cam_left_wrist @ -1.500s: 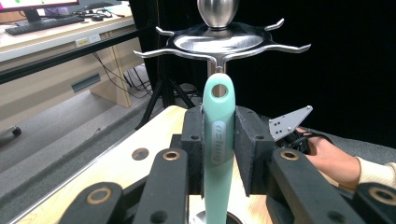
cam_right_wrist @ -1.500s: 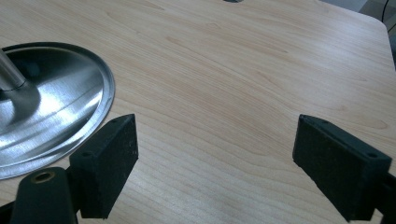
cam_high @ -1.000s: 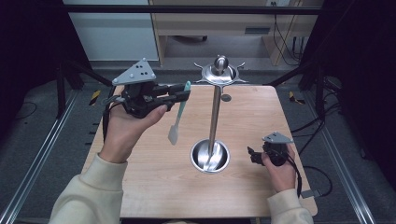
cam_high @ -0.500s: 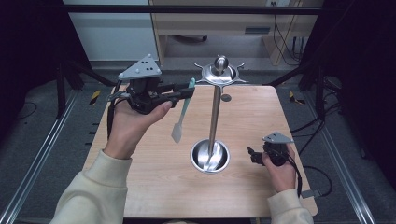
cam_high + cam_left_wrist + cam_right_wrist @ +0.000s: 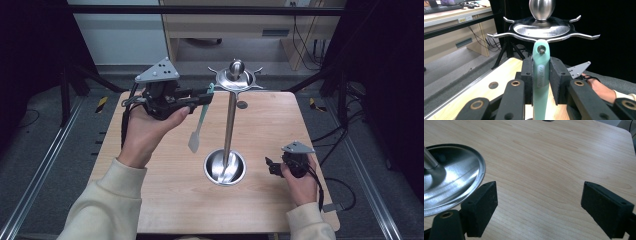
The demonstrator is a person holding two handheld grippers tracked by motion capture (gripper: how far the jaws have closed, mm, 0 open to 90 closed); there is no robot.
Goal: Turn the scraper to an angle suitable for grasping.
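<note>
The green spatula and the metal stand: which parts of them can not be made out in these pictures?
- Green spatula, left gripper view: its blade is cut off by the bottom edge, below the left tongs.
- Lettering on its handle, same view: too blurred to read.
- Whether the handle hole has reached a hook of the metal stand: neither the high view nor the left gripper view settles it.
- Stand base, right gripper view: cut off by the left edge.

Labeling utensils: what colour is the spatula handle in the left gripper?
Mint green handle, clamped in the left gripper; clearest in the left gripper view.
</note>
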